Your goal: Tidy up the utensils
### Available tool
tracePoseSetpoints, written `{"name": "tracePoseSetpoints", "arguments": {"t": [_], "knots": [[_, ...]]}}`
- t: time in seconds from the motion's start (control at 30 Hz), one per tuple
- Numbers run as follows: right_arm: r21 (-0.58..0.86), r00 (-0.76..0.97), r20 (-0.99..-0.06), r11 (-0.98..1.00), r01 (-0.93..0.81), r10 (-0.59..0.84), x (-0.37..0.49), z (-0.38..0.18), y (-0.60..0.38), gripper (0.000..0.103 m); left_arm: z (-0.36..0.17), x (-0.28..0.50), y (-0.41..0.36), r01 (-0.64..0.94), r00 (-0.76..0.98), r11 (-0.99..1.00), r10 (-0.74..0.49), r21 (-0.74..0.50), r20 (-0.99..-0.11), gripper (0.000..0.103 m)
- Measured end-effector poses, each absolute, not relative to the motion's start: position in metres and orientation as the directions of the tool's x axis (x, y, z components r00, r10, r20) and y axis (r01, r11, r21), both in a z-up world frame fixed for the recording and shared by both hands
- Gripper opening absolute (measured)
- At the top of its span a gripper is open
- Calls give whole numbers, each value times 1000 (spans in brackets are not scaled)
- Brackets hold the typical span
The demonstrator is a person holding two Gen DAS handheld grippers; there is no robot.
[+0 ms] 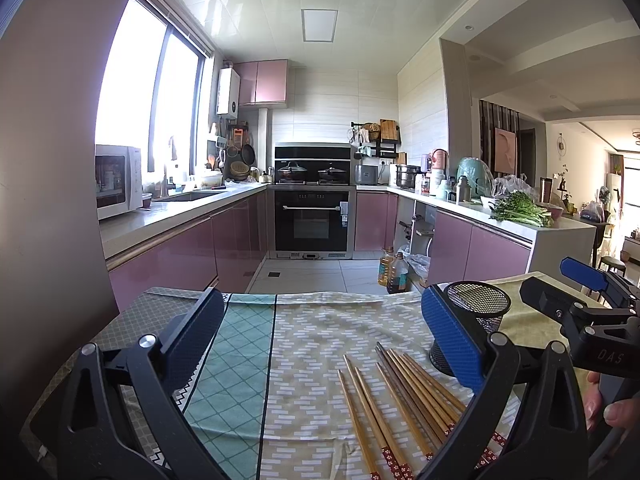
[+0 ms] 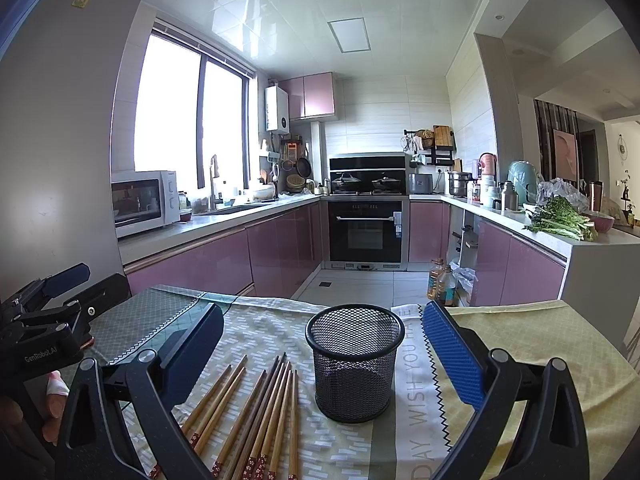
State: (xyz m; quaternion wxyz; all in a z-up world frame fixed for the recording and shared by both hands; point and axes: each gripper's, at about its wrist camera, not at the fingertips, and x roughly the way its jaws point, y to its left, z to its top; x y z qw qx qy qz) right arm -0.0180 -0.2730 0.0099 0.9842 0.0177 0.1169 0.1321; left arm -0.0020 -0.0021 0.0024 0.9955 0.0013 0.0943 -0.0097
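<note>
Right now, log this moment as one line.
left gripper: open | right gripper: open | chopsticks: on cloth | mesh cup: upright, empty

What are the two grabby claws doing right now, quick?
Left gripper: open, holding nothing, above the tablecloth beside the chopsticks.
Right gripper: open, holding nothing, with the mesh cup ahead.

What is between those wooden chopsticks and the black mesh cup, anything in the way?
Nothing visible. The chopsticks lie flat on the tablecloth just left of the mesh cup, which stands upright, open and empty. Both tongs, left and right, are open.
</note>
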Motion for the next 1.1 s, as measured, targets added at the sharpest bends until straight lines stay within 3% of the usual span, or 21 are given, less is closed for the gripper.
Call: {"name": "tracePoseSetpoints", "arguments": {"t": [1.1], "knots": [[75, 935, -227, 962, -261, 272, -17, 8, -273, 97, 1, -2, -4, 25, 981, 1000, -24, -1, -194, 97]]}}
